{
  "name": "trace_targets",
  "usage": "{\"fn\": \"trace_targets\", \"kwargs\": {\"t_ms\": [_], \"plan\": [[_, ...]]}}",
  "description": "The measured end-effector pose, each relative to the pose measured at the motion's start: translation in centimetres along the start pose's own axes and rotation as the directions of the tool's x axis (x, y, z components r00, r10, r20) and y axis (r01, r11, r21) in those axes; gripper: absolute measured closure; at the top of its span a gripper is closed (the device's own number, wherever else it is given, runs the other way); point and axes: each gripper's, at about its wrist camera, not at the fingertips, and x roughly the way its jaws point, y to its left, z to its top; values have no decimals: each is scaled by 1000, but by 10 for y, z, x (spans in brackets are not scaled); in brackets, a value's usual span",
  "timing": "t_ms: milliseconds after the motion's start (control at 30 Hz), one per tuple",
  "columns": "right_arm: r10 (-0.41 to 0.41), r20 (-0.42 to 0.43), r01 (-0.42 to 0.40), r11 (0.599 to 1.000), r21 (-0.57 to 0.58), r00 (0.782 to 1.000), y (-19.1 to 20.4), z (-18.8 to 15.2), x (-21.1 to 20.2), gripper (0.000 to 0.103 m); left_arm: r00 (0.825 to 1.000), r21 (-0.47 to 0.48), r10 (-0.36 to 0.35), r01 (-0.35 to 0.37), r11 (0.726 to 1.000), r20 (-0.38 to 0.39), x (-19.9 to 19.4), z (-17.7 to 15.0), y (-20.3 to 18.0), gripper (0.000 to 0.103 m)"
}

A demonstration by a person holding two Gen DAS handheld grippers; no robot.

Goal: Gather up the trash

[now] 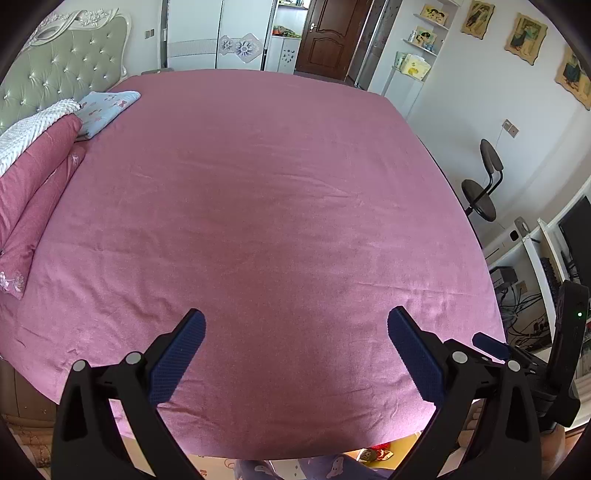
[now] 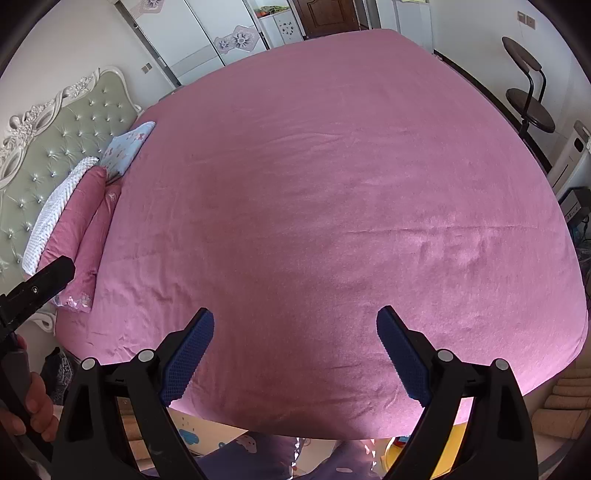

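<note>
A wide bed with a pink sheet (image 1: 258, 192) fills both views (image 2: 332, 192). No trash shows on it in either view. My left gripper (image 1: 295, 325) is open and empty, held above the sheet near the bed's near edge. My right gripper (image 2: 295, 323) is open and empty too, also above the near edge. The right gripper's blue pad and black body (image 1: 491, 347) show at the right of the left wrist view. The left gripper's black body (image 2: 40, 280) shows at the left of the right wrist view, held by a hand (image 2: 33, 406).
Pink pillows (image 1: 33, 184), a white blanket (image 1: 29, 133) and a light blue pillow (image 1: 107, 107) lie by the tufted headboard (image 1: 55, 74) on the left. A black chair (image 1: 484, 184) and a desk with a monitor (image 1: 576, 236) stand right of the bed. A wardrobe (image 1: 218, 33) and a brown door (image 1: 328, 33) lie beyond.
</note>
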Motion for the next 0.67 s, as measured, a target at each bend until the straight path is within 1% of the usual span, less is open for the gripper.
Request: {"fn": "trace_targets", "kwargs": {"t_ms": [33,300,667], "plan": [[-1,-1,1,1000,2,1000,0,1,1,16,1000,-2,8,-8,1000,-3,1,0,1,4],[-8,-1,8,1000,-5,1000,5,2,4,16,1000,-18,7,-7,1000,-27,8,5,8,4],[-15,3,15,1000,-8,1000,7,6,4,16,999,-21,-14,13,1000,-35,12,12,8,4]]}}
